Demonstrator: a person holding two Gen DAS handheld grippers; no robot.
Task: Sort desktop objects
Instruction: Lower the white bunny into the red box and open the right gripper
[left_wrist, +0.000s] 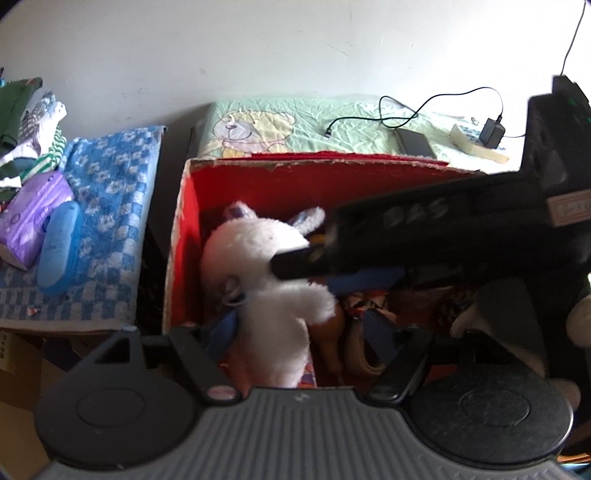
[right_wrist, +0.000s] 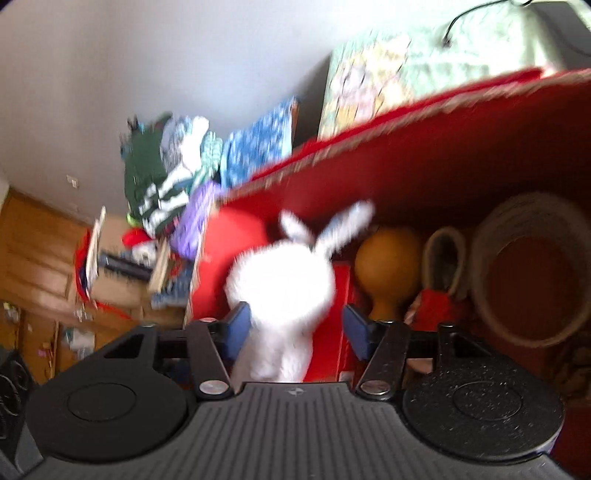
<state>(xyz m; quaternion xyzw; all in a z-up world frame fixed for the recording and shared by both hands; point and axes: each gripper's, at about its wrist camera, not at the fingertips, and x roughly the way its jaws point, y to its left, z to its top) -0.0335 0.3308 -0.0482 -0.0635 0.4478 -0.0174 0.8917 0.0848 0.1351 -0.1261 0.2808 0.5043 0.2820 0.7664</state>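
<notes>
Right gripper (right_wrist: 293, 332) jaws spread wide, blue pads either side of the white plush rabbit (right_wrist: 282, 295) but not pinching it; gap visible on the right pad, left pad close to touching, blur makes contact hard to call. Left gripper (left_wrist: 301, 338) jaws also wide apart, the same rabbit (left_wrist: 273, 291) lying between and just past them, nothing gripped. Rabbit sits inside the red cardboard box (left_wrist: 184, 236), ears pointing away from both jaws toward the far wall of the box. Beyond the right jaw in the right wrist view: an orange gourd-shaped thing (right_wrist: 388, 269), a slipper-like item, a round woven basket (right_wrist: 532, 269). Step looks like either dropping the rabbit into the box or just starting to pick it; can't tell which. Next move calls for: if released, back both grippers up and out clear of the box rim; if picking, close the right jaws on the body.
</notes>
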